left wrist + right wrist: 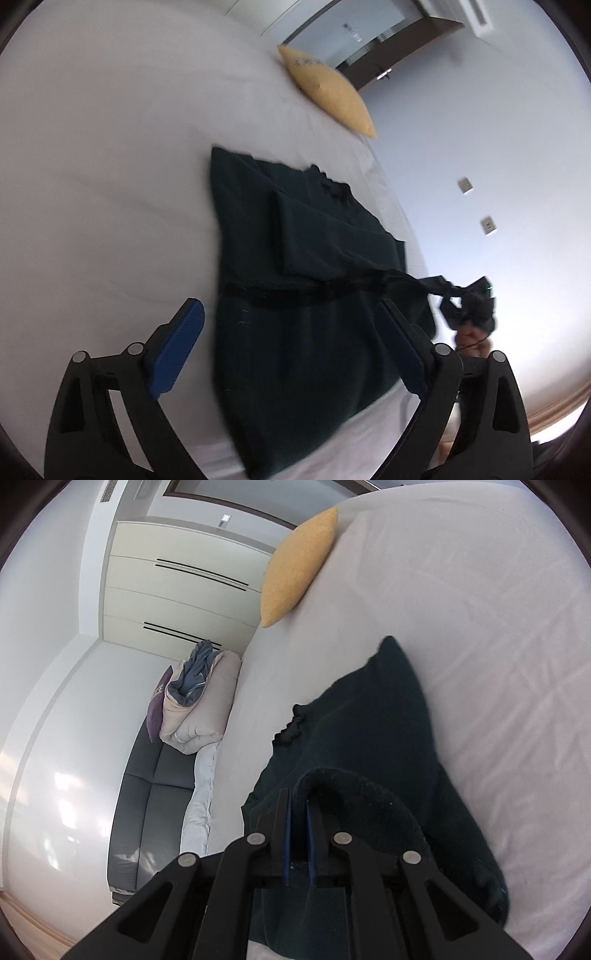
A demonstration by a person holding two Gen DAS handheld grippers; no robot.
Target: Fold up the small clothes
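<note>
- Dark green knit garment [295, 295]: lies flat on the white-sheeted bed [110, 184], partly folded w/ a layer doubled over its middle. One side is lifted off the sheet toward the bed edge.
- Your left gripper [291, 347]: blue-padded fingers [177, 350] spread wide, nothing between them. It hangs just above the near part of the garment, so that side lies free on the sheet.
- Your right gripper [299, 823]: fingers nearly closed, pinching a rolled edge of the garment. The cloth drapes over and under the fingers, so exact bite depth can't be told.
- In the left wrist view the same lifted edge shows as a taut dark strip running to your right gripper [469, 302], w/ a hand just below it.
- Why held so (judgement): one pinched edge under tension keeps the fold line straight; your free left gripper is placed to retake a corner or press the fold.
- Step (judgement): mid-fold, approx. halfway; side fold not yet laid down.
- Yellow textured cushion [295, 565]: at the far bed edge, well apart from the garment, no obstacle.
- Risk (judgement): knit may slip or drag the flat part if you pull hard.
</note>
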